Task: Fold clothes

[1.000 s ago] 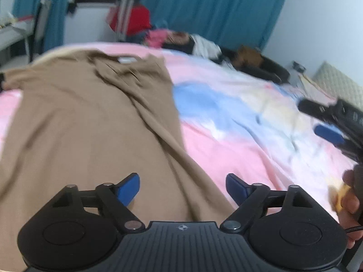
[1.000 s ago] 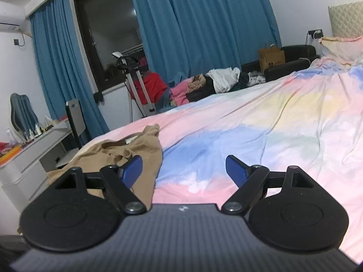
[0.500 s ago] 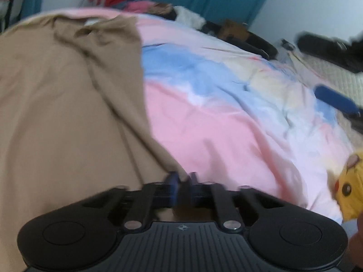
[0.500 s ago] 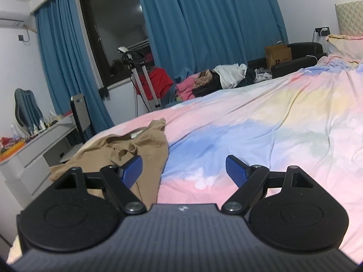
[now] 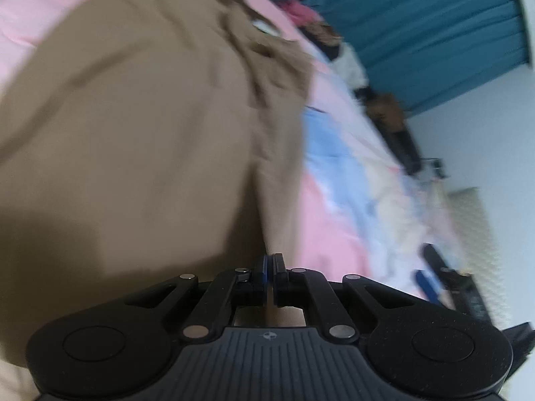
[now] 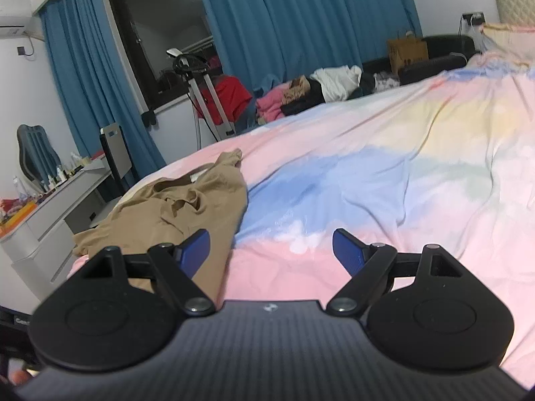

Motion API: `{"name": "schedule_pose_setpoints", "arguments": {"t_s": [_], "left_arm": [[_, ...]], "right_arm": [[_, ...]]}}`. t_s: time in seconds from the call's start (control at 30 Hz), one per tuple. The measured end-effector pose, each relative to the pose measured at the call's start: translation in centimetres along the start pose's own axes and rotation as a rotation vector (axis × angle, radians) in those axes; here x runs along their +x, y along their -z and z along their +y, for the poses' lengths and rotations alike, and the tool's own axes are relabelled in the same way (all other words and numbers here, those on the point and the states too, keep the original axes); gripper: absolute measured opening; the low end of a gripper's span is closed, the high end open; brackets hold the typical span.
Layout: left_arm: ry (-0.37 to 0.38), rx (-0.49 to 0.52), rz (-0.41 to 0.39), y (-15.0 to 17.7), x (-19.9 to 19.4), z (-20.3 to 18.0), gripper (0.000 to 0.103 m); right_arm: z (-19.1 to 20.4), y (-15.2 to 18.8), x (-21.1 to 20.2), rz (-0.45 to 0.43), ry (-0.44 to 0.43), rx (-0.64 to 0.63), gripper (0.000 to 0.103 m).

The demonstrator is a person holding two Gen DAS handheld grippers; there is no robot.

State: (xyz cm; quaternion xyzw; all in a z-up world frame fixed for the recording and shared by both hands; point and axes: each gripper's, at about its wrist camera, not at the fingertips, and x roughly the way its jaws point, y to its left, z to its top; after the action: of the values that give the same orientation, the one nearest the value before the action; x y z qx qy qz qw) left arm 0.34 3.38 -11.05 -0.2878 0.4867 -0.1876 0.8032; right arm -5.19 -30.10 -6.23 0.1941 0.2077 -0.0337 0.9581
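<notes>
shirt: tan shirt [image 5: 140, 140] spread on my bed [image 6: 384, 173], far left side
left tool: left tool [image 5: 270, 269] pressed together, pinching the shirt's edge
right tool: right tool [image 6: 271, 250] spread wide, nothing in it, over the sheet
background: blue curtains [image 6: 301, 23]

Tan garment [image 6: 187, 207] on pastel bed [image 6: 384, 173]

Blurred: my left view smears the brown shirt [image 5: 140, 133] and bedspread [image 5: 337, 207].
Cut off: shirt's lower part, behind my left gripper [image 5: 270, 267].
Unreadable: bottles [image 6: 63, 170] on the desk [image 6: 50, 214].
</notes>
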Motion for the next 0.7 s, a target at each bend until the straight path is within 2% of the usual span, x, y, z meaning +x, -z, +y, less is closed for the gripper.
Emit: {"name": "schedule_pose_setpoints", "arguments": {"t_s": [0.1, 0.17, 0.27, 0.33, 0.43, 0.6, 0.7], "left_arm": [[-0.159, 0.050, 0.001, -0.7, 0.5, 1.1, 0.002], [-0.210, 0.037, 0.015, -0.8, 1.1, 1.8, 0.002], [-0.212, 0.086, -0.012, -0.8, 0.6, 0.8, 0.008], [-0.230, 0.172, -0.037, -0.5, 0.1, -0.9, 0.025], [-0.234, 0.296, -0.056, 1.5, -0.2, -4.4, 0.039], [-0.174, 0.498, -0.051, 6.1, 0.4, -9.2, 0.046], [-0.124, 0.595, -0.011, 8.7, 1.3, -11.0, 0.051]], "right_arm": [[0.1, 0.2, 0.4, 0.022, -0.002, -0.005, 0.082], [0.3, 0.3, 0.7, 0.036, -0.004, -0.013, 0.082], [0.4, 0.5, 1.2, 0.067, -0.008, -0.020, 0.082], [0.3, 0.6, 1.4, 0.088, -0.012, -0.006, 0.082], [0.0, 0.5, 1.4, 0.098, -0.012, 0.011, 0.082], [-0.5, 0.1, 1.0, 0.098, -0.012, 0.029, 0.082], [-0.6, -0.2, 0.9, 0.104, -0.017, 0.019, 0.082]]}}
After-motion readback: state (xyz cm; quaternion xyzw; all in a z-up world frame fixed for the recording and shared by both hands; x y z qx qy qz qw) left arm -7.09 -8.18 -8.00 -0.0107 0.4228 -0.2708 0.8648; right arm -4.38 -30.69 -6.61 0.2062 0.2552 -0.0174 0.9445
